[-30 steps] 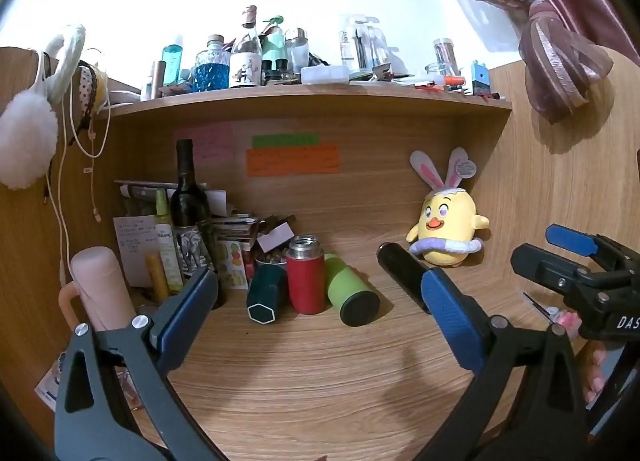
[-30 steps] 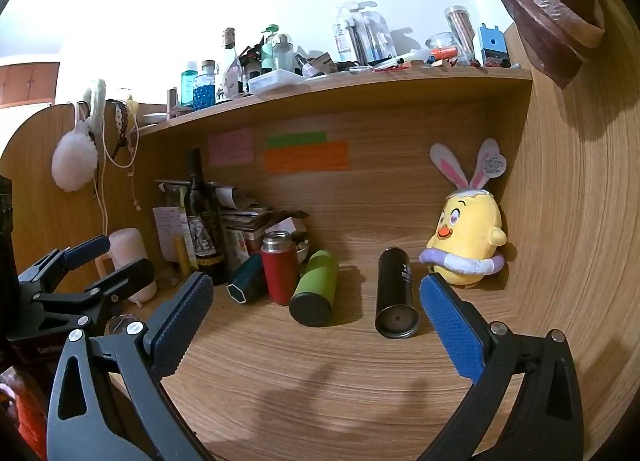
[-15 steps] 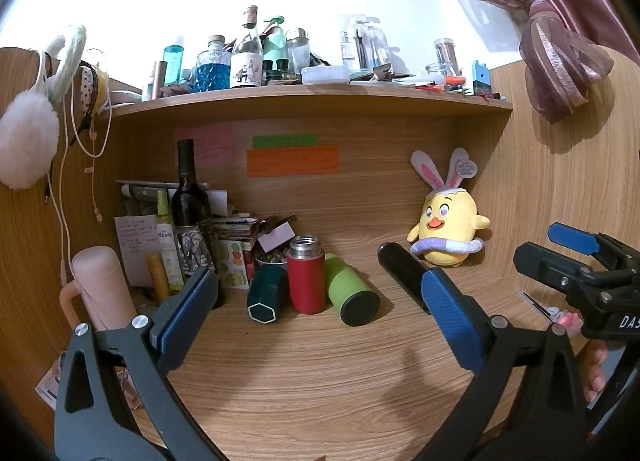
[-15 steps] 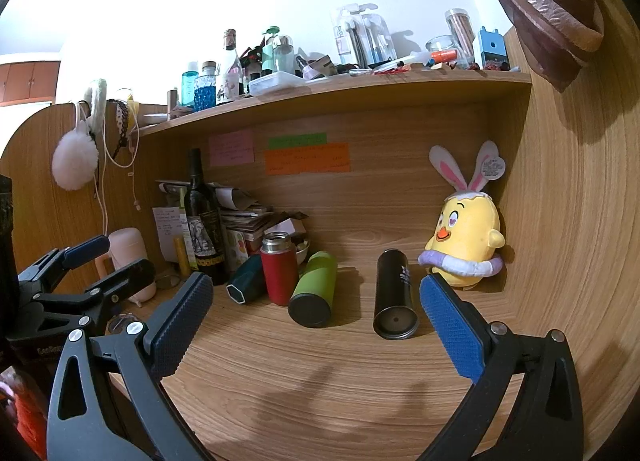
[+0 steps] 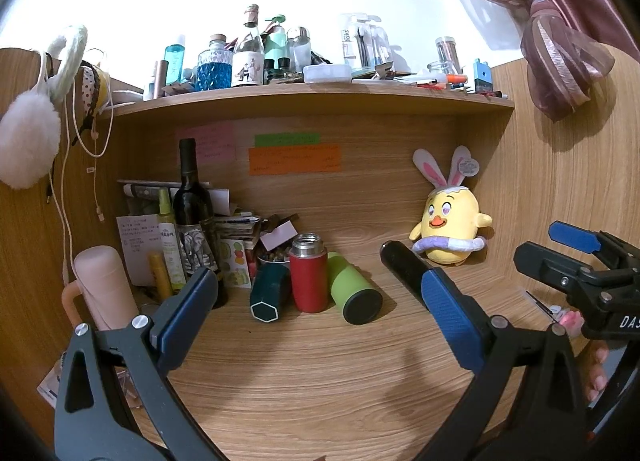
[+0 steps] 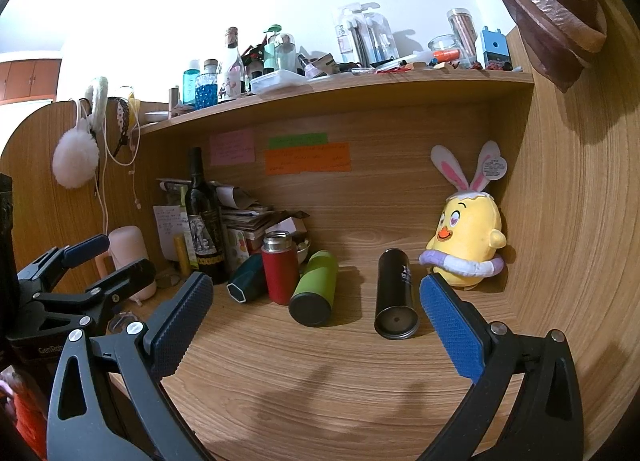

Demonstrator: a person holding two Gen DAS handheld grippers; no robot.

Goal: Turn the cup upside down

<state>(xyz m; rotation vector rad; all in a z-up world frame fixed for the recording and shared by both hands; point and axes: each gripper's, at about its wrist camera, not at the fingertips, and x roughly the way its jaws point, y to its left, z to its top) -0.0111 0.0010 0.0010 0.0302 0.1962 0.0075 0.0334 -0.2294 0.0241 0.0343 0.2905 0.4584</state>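
A red cup [image 5: 308,277] with an open steel mouth stands upright on the wooden desk [image 5: 320,381]; it also shows in the right wrist view [image 6: 279,265]. A green cup [image 5: 352,293] [image 6: 314,287], a dark teal cup [image 5: 269,295] [image 6: 247,281] and a black cup [image 5: 406,265] [image 6: 395,292] lie on their sides beside it. My left gripper [image 5: 316,311] is open and empty, well short of the cups. My right gripper [image 6: 316,319] is open and empty, also short of them. Each gripper shows at the edge of the other's view.
A wine bottle [image 5: 195,217], papers and a pink mug [image 5: 104,289] crowd the back left corner. A yellow plush chick [image 5: 450,229] sits at the back right. A shelf [image 5: 320,95] loaded with bottles runs overhead. Wooden side walls close both sides.
Almost nothing has moved. Both views have shifted very slightly; the grippers stay open and the cups lie as before.
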